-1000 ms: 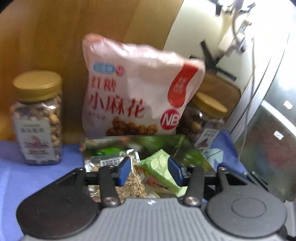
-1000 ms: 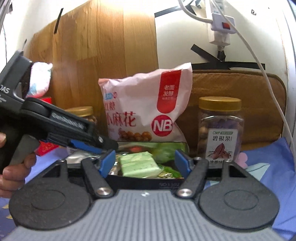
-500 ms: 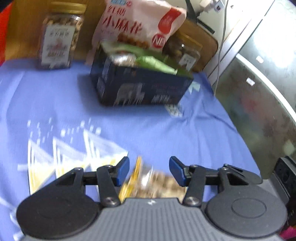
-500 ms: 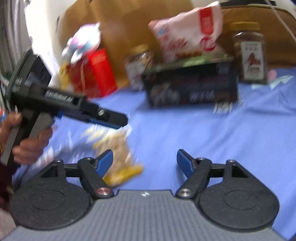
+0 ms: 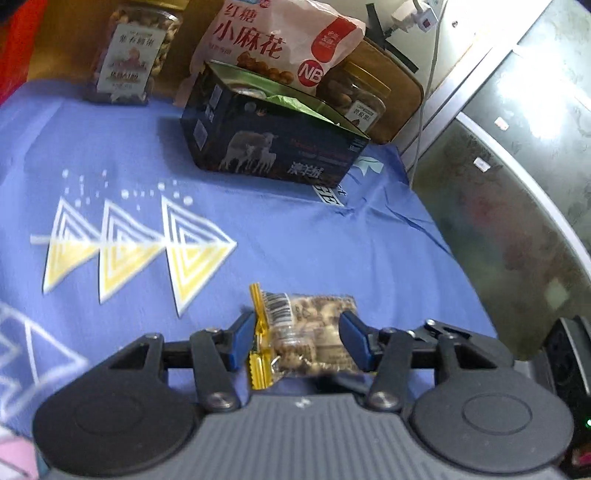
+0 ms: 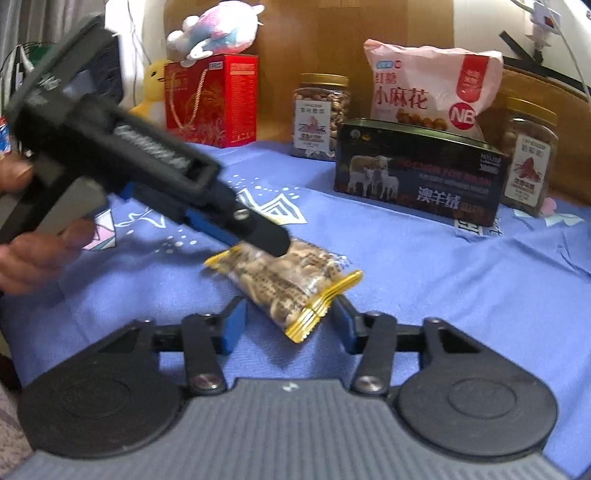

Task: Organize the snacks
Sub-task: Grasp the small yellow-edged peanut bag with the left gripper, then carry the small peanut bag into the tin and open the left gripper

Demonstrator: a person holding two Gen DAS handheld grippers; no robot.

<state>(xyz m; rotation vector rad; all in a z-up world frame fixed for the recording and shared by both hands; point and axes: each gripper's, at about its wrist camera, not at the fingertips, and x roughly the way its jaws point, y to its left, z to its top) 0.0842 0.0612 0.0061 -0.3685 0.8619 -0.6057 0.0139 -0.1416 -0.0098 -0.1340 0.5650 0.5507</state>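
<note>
- Two grippers meet at one snack packet [image 5: 306, 332] low in both frames, lying on the blue cloth [image 5: 295, 236].
- Your left gripper [image 5: 297, 334] straddles the packet; the left pad sits at its yellow crimped edge, the right pad just beside its other side. You cannot tell whether the pads press.
- Your right gripper [image 6: 290, 321] has just been closing, with the packet's [image 6: 284, 277] yellow end between its pads; the pads stand apart from it, so nothing is grasped.
- In the right wrist view, your left hand [image 6: 33, 251] holds its tool at middle left, tip over the packet's far end.
- Farther up, the dark box [image 6: 417, 177] with sheep on it holds other packets.
- Behind it lean a pink bag [image 6: 428, 92] and two jars [image 6: 321, 114], one on each side.
- At upper left stand a red gift box [image 6: 214, 103] and plush toys [image 6: 214, 29].
</note>
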